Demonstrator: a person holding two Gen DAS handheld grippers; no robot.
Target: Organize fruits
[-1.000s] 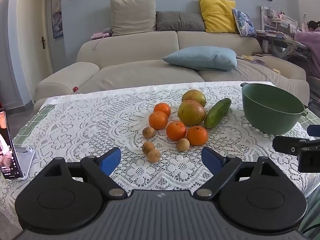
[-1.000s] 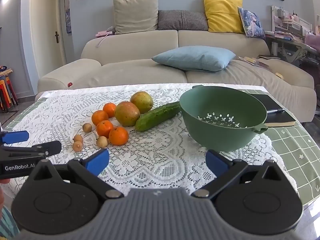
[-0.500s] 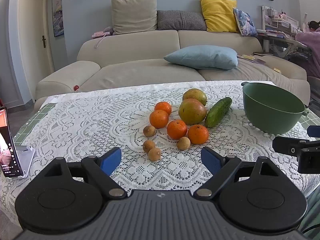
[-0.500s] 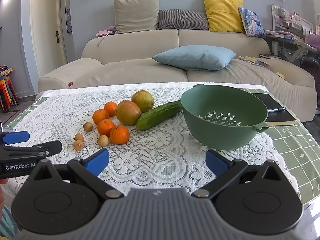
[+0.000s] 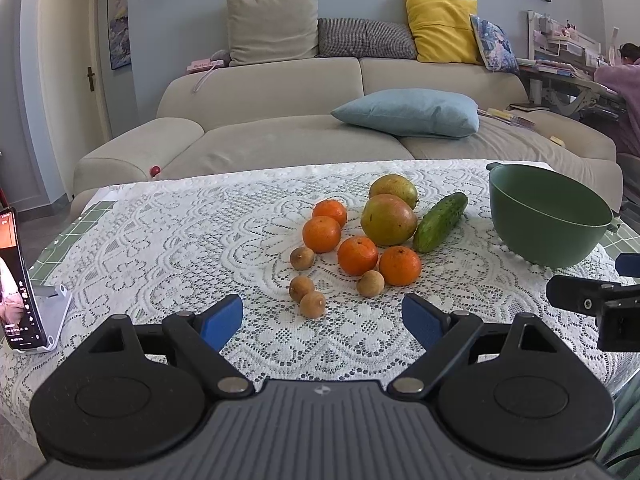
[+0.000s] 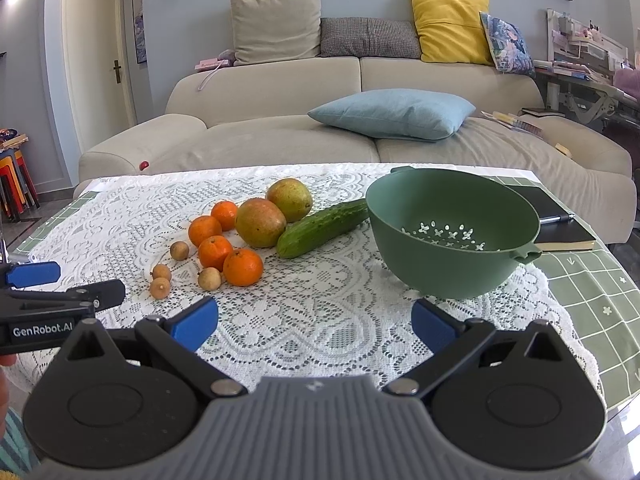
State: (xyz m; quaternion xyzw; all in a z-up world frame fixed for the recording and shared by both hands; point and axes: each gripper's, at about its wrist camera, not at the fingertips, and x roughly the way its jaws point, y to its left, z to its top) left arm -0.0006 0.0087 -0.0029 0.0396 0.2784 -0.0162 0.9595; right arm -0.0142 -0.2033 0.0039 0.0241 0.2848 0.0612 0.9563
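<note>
Tool (image 5: 322, 322) open, 4 oranges (image 5: 321, 234), 2 mangoes (image 5: 388, 220), 4 longans (image 5: 312, 304)

- "GenRobot.AI" stands in white letters on the black side of the left gripper (image 6: 48, 280), seen in the right wrist view to the left of the right gripper's left finger (image 6: 192, 322).
- The phone (image 5: 12, 280), propped upright far to the left of the left gripper's fingers, shows a lit screen with small marks too blurred to read.
- No other text can be read.
</note>
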